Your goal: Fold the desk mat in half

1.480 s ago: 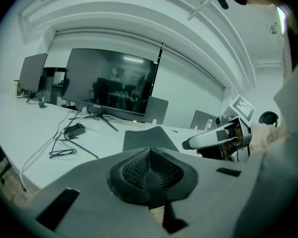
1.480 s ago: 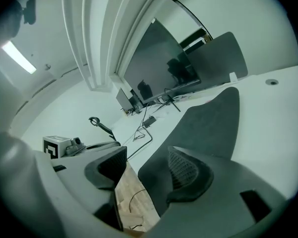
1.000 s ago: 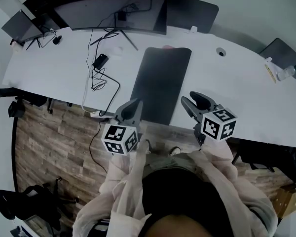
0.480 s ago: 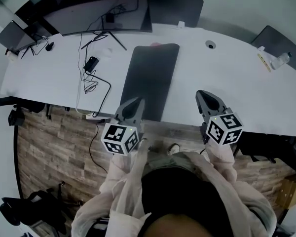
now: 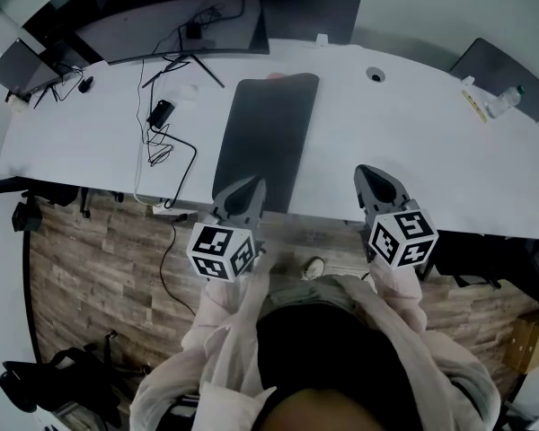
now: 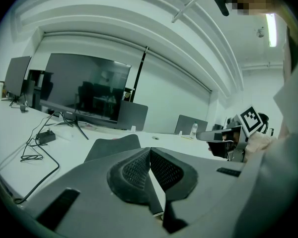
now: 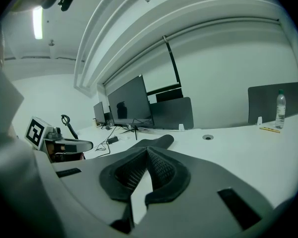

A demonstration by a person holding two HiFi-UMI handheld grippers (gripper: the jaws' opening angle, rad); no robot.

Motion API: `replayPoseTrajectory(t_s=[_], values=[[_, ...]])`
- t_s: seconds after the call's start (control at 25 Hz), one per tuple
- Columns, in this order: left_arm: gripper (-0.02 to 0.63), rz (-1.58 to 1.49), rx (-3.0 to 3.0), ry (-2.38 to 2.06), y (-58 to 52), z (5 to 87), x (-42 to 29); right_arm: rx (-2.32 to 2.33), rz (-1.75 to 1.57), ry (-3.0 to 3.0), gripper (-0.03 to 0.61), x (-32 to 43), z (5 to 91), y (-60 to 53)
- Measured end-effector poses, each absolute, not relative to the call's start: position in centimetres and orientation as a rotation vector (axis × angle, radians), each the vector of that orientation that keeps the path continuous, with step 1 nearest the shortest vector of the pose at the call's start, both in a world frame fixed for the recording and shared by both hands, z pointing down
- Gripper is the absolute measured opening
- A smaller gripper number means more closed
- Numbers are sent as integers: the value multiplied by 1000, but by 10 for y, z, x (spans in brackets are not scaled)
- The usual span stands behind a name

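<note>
A dark grey desk mat [image 5: 265, 137] lies flat on the white desk [image 5: 413, 142], its long side running away from me and its near end at the desk's front edge. My left gripper [image 5: 250, 185] hovers over the mat's near left corner, jaws shut on nothing. My right gripper [image 5: 371, 171] is shut and empty too, over bare desk well to the right of the mat. In the left gripper view the closed pads [image 6: 139, 168] point across the mat [image 6: 111, 145]. The right gripper view has the mat [image 7: 158, 142] just beyond the closed pads [image 7: 161, 168].
A wide monitor [image 5: 175, 25] on a stand sits at the desk's back, with a power brick and looped cables [image 5: 162, 124] left of the mat. A laptop [image 5: 22, 61] is far left, a bottle [image 5: 506, 104] far right, a grommet hole [image 5: 375, 75] behind.
The right gripper's jaws went from open to shut, and it drew away to the right of the mat's near edge. The left gripper kept its place.
</note>
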State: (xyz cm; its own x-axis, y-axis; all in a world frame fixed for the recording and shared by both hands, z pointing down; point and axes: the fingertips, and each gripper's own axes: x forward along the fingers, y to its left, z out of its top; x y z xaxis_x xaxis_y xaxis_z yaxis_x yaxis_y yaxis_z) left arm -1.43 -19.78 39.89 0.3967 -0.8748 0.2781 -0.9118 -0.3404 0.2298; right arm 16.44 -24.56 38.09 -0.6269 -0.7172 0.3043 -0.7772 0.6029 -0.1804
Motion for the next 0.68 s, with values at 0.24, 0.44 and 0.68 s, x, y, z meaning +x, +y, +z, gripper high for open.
replayPoseTrajectory(t_s=[0.24,0.44,0.68], values=[[26,160,2312,-1544,-191,401,-16,1226,438,-2634,14,159,382,-240],[26,166,2307,-1546,-190,402,-19,1206,450,-2638,14,152,385,-239],[26,174,2299,-1548,-192,405,-25,1185,466,-2635,14,145,390,-241]])
